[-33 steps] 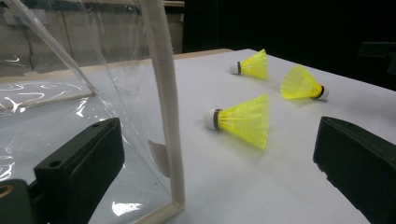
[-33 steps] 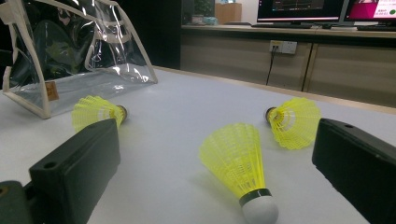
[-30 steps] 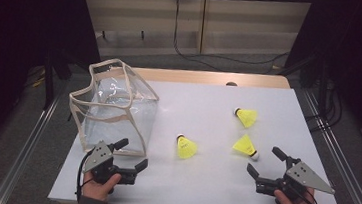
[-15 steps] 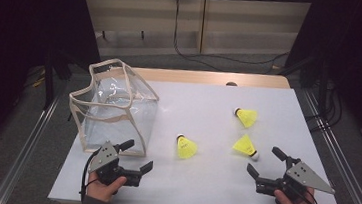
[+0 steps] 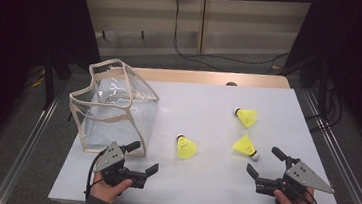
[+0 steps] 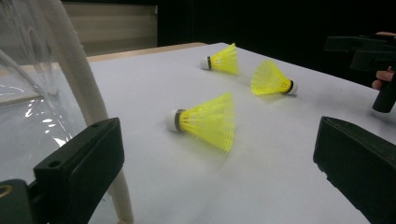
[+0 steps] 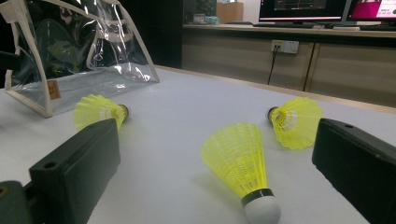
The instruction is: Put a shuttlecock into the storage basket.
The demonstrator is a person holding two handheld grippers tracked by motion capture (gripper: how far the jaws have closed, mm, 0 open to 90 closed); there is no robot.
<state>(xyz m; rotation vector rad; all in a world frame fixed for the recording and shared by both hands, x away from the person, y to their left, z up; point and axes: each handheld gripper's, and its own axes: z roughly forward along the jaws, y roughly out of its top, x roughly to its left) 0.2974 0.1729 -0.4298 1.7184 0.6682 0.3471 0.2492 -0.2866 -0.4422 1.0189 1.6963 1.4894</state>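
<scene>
The table (image 5: 209,99) is big and white, and all the things lie on it. The clear bag (image 5: 113,108) stands just beside the left gripper (image 5: 144,160), a little ahead of it and on its left, with its top open. Three yellow birdies lie out in front of the grippers. The middle birdie (image 5: 186,147) is right ahead of the left gripper, on its side, near but not touching. The near birdie (image 5: 245,146) lies just in front of the right gripper (image 5: 262,163), with its white tip toward that gripper. The far birdie (image 5: 246,117) is farther off, past the near one. Both grippers are wide open and hold nothing. I think the job is to put the birdies in the bag, and none looks to be in yet. A birdie is light and round, so a bump from a jaw could make it roll away. If the jaws squeeze the thin yellow skirt too hard, it could bend. The bag is soft, so a push from the left gripper could tip it or fold its top shut.
</scene>
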